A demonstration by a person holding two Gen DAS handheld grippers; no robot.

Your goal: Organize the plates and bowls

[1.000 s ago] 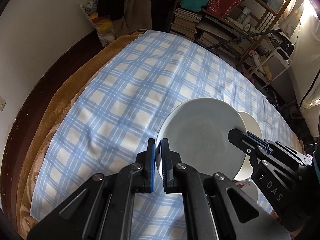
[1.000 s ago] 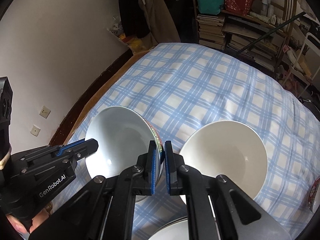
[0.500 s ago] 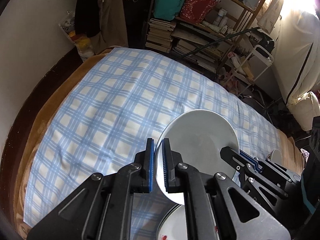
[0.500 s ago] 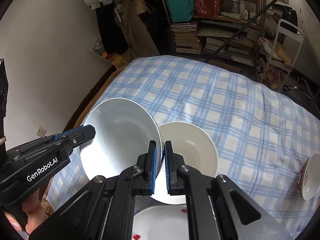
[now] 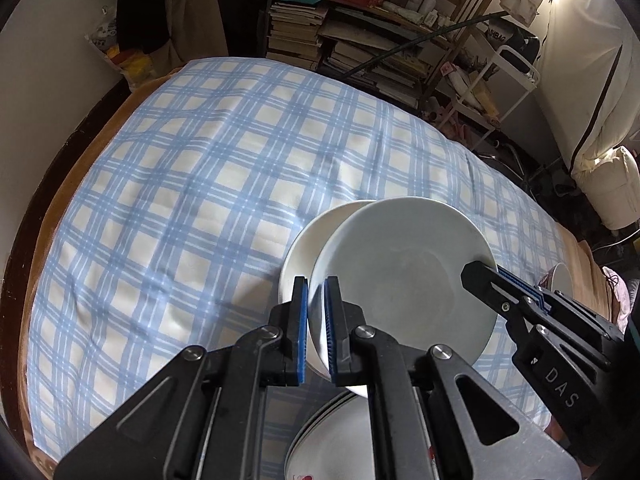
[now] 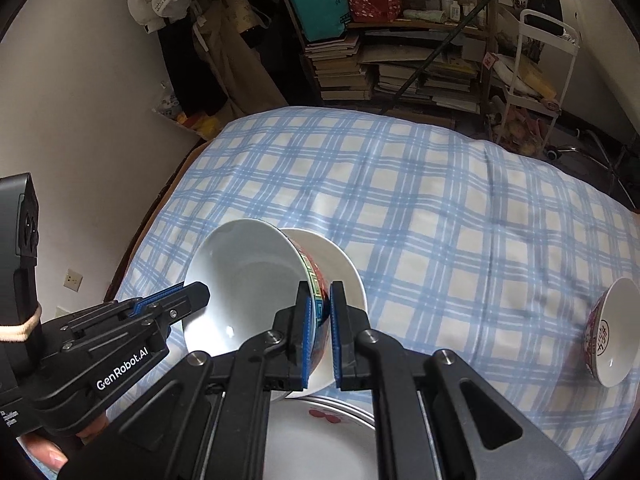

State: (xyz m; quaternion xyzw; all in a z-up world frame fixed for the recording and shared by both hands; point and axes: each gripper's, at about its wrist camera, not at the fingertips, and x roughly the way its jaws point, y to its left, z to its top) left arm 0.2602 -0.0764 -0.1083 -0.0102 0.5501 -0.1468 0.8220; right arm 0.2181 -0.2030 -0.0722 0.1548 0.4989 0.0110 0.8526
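Both grippers hold one large white bowl with a red and green patterned outside, lifted above the blue checked cloth. My left gripper is shut on its near rim. My right gripper is shut on the opposite rim. A second plain white bowl rests on the cloth just behind and below it; it also shows in the left wrist view. A stack of white plates with red marks lies under the grippers, also in the left wrist view.
A small red-patterned bowl lies tilted at the right of the cloth. The checked cloth covers a bed with a brown edge. Bookshelves and a white cart stand beyond the far end. A wall is on the left.
Both grippers have lifted the held bowl higher and drawn it back toward me, so it now overlaps the plain white bowl on the cloth. The plate stack has come into view below.
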